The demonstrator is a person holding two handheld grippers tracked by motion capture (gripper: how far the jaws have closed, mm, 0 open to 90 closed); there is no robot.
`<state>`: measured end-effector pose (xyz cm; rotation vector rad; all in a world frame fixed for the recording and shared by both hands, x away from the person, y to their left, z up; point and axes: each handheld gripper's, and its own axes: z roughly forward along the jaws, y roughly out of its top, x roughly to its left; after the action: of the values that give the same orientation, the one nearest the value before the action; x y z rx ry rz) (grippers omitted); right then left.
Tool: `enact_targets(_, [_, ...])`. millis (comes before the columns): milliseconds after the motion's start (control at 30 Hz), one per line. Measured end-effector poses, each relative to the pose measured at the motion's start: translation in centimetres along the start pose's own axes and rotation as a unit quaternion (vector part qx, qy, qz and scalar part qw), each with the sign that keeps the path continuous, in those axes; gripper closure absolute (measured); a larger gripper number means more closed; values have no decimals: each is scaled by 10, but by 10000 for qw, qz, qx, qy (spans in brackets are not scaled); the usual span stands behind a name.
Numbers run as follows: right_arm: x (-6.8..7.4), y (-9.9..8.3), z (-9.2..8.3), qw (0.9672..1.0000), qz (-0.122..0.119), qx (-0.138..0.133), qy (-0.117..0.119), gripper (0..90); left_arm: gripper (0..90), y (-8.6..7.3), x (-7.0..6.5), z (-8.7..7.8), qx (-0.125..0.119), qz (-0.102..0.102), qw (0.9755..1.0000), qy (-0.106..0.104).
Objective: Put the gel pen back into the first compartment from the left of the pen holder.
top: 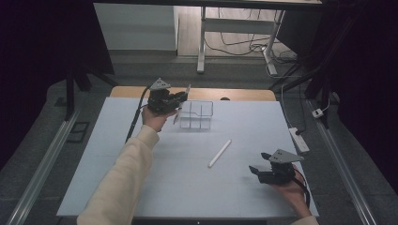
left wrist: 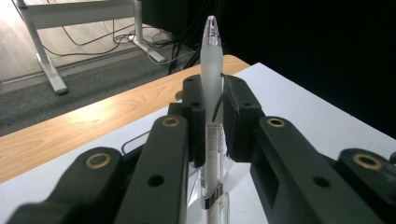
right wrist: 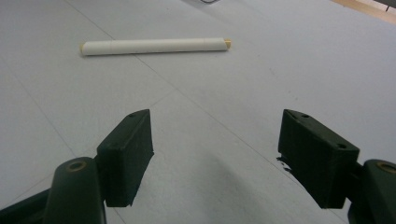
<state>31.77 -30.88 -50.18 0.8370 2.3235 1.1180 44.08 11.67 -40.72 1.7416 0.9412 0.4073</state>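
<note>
**Left gripper clamps a pen beside the clear organizer; right gripper waits open**

High view: the left gripper (top: 174, 101) sits just left of the frame's centre, in its upper half, at the left edge of a clear compartment box (top: 197, 115) on the pale table sheet (top: 141, 187). A pen (top: 181, 105) stands between its jaws, tilted, its top above the gripper. A white stick (top: 220, 153) lies alone near the middle of the frame. The right gripper (top: 258, 164) is at lower right, well apart from the stick.

Left gripper view: the two jaws are closed on the frosted pen, which runs up the centre of the frame, clear tip at the top.

Right gripper view: the jaws stand wide apart with nothing between them. The white stick lies across the upper left of the frame, beyond the jaws.
</note>
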Motion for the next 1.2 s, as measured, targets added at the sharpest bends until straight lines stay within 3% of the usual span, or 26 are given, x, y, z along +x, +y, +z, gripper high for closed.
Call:
enact_targets(567, [-1, -2, 0, 10000, 37, 64, -59, 259, 797, 13, 11, 25, -88, -53, 9999, 0])
enact_targets(1200, [0, -3, 4, 10000, 62, 61, 24, 261, 794, 22, 28, 54, -197, -175, 9993, 262])
